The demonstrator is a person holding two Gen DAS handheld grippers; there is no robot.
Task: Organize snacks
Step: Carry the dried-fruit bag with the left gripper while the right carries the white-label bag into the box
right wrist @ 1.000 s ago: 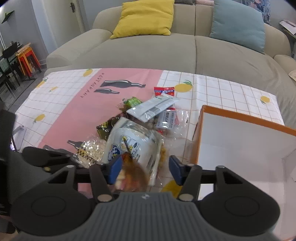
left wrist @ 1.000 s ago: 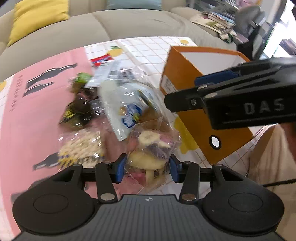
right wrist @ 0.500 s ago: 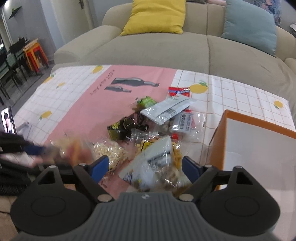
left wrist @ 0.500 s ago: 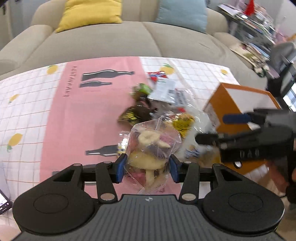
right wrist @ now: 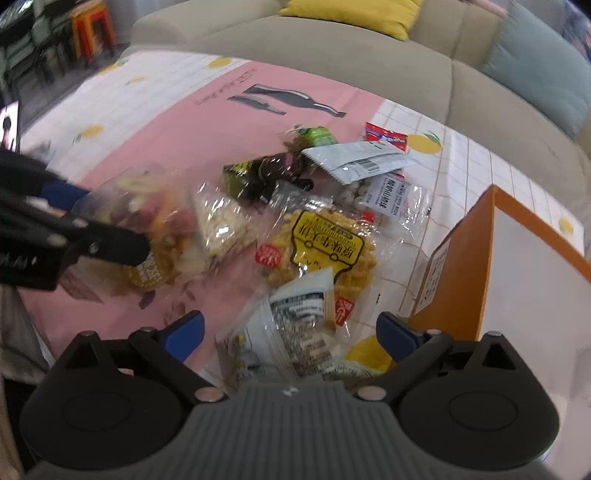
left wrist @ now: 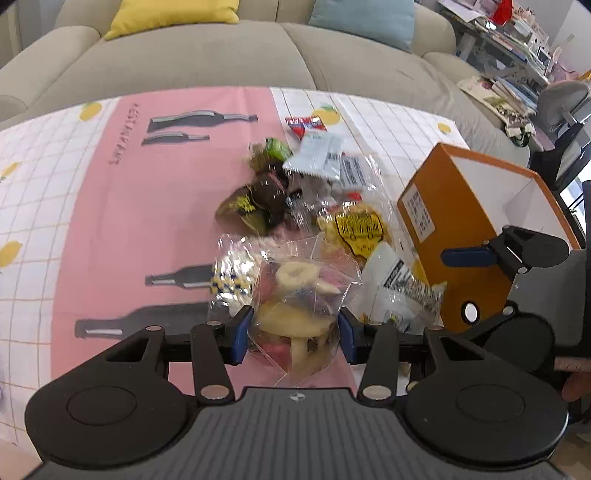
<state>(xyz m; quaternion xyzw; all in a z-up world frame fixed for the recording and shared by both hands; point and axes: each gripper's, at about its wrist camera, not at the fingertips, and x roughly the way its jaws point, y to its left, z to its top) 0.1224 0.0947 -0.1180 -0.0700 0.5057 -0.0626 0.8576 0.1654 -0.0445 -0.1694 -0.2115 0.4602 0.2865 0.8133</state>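
Clear bag of dried fruit slices (left wrist: pixel 295 314) pinched between the blue pads (left wrist: pixel 242 334) of the left gripper (left wrist: pixel 293 334), held up above the near side of the pile, pale banana rounds and pink pieces showing through crinkled film. Same bag (right wrist: pixel 155 225) seen blurred at far left of the right wrist view, clamped by the left gripper (right wrist: pixel 107 240).

Right gripper (right wrist: pixel 290 334) spread wide, jaws having just been opening, nothing pressed by its pads; white printed packet (right wrist: pixel 299 332) lying between and just beyond its fingers, apart from both. Same packet (left wrist: pixel 399 288) visible in the left wrist view, just left of the orange box (left wrist: pixel 450 236).

Beyond that, a clear bag of yellow crisps with a yellow label (right wrist: pixel 325 243), overlapped at its near edge by the white packet. Farther off: dark wrapped snacks (right wrist: pixel 266 173), a green packet (right wrist: pixel 319 134), a long white sachet with barcode (right wrist: pixel 358 160), a small red packet (right wrist: pixel 386 136), a clear bag of white balls (right wrist: pixel 384 192). Popcorn-like bag (right wrist: pixel 218 221) left of the crisps.

Orange box with white interior (right wrist: pixel 517 266) open at the right, just beside the pile. Bench cloth (left wrist: pixel 110 206) pink and white-gridded, bare across the left half. Beige sofa (left wrist: pixel 221 55) along the far edge, with yellow cushion (left wrist: pixel 173 13) and blue cushion (left wrist: pixel 365 16).
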